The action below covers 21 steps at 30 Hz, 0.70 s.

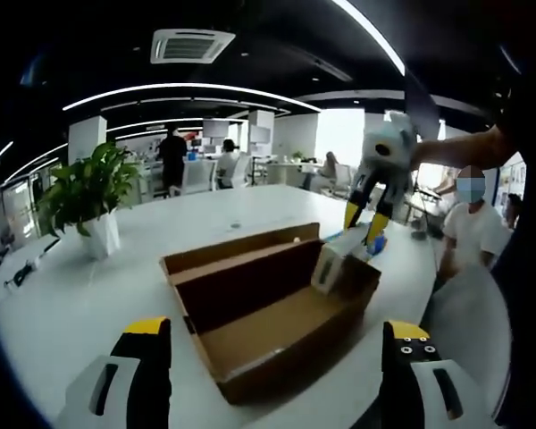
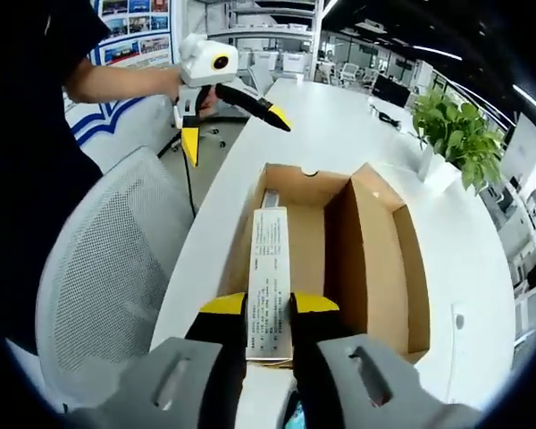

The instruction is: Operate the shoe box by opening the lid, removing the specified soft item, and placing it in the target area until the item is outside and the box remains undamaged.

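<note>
At the shoe box's [image 2: 339, 259] near end wall, right gripper [image 2: 269, 308] clamped on white packet [image 2: 270, 277], long axis running away along jaws; lid folded open; left gripper [image 2: 235, 114] wide, far off, over counter [image 2: 339, 134] edge

Open-plan office. Long curved white table [image 1: 62, 304] with rounded edge, potted green leafy plant in white pot [image 1: 89, 201] on top. Dark ceiling with square white cassette air-conditioning vent [image 1: 192, 45] and curved white LED light strips [image 1: 188, 88]. Rows of white desks and pale chairs [image 1: 196, 174] further back, several people seated or standing among them. Grey mesh-backed swivel chair [image 2: 98, 268] just beside table. Blue-and-white printed wall posters [image 2: 129, 22] behind it. Bright window [image 1: 339, 134] at far end.
</note>
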Motion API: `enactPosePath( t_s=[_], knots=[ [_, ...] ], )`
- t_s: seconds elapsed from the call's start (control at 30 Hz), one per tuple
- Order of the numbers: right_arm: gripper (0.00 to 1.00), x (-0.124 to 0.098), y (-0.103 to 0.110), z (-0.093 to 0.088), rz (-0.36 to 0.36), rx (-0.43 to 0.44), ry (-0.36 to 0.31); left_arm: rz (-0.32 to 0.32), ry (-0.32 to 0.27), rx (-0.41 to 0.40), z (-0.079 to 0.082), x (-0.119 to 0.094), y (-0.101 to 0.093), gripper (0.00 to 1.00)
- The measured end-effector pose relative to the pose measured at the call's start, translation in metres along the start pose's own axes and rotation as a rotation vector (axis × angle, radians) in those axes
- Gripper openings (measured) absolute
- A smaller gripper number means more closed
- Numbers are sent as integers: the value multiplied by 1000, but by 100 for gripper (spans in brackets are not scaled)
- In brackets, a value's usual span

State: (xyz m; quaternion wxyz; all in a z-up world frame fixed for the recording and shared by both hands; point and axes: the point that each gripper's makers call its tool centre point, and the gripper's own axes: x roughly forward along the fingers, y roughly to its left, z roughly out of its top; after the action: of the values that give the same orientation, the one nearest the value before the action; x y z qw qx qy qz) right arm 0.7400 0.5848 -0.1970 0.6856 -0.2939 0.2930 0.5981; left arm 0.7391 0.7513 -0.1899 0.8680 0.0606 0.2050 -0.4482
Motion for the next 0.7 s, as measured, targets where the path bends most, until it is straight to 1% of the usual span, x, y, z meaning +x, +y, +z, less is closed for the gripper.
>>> enactPosePath(
  t_s=[0.17,0.33,0.57,0.7],
  knots=[
    [16,-23,-1,0,-14,-16,1,-1,-6,3,6,0,-3,100],
    [16,-45,-5,-6,-40,-18,3,0,-13,-3,11,-1,-6,100],
    [16,-68,-11,-16,-72,-18,12,-1,-17,-11,15,1,-4,100],
    [16,-81,-17,-23,-87,-14,13,-8,-9,-3,13,3,4,100]
  ],
)
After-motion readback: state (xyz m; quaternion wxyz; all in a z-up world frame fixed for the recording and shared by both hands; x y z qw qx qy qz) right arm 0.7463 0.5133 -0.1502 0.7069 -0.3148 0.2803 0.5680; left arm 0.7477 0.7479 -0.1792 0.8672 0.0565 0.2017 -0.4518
